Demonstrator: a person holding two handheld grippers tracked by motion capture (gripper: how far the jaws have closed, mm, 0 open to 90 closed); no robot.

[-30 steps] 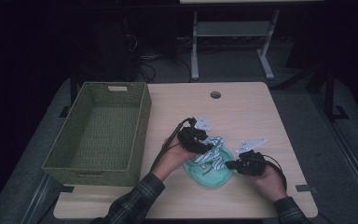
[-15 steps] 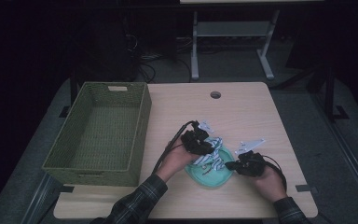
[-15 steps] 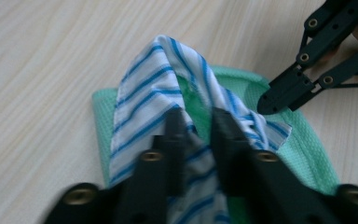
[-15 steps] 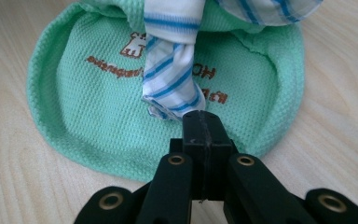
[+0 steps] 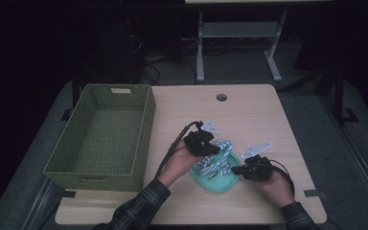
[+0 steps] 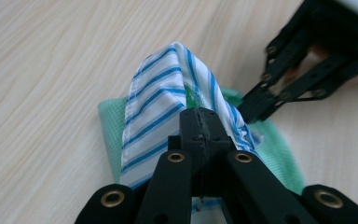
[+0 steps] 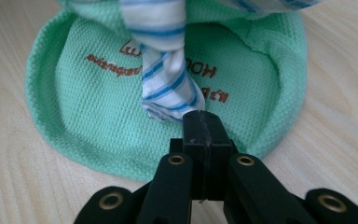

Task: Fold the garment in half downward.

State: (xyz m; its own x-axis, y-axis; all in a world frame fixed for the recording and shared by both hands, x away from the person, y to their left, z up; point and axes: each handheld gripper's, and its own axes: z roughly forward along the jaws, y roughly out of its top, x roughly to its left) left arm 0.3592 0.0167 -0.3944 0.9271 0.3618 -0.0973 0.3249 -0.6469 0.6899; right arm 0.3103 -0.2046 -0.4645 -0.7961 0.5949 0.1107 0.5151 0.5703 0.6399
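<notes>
**Both grippers pinch the striped cloth over the green one**

High view: on the near part of the wooden table (image 5: 249, 110), right of the woven basket (image 5: 100, 134), a green cloth (image 5: 220, 179) lies flat with a blue-and-white striped cloth (image 5: 215, 160) heaped on it. The left gripper (image 5: 210, 148) sits at the heap's far left edge, and the right gripper (image 5: 237, 170) is at its right edge.

Left gripper view: the jaws have just been closing and now meet on a fold of the striped cloth (image 6: 168, 107), which rises in a tent ahead of them. The right gripper (image 6: 254, 105) reaches in from the far right, its tips at the same cloth.

Right gripper view: the jaws are clamped on a twisted end of the striped cloth (image 7: 168, 88), above the green cloth (image 7: 88, 116) with its brown lettering.

The striped cloth looks thin, light and limp; it will probably sag and drape between the two holds. Edges or corners seem the best places to grip, since a bunched fold may slip or drag the green cloth along.
</notes>
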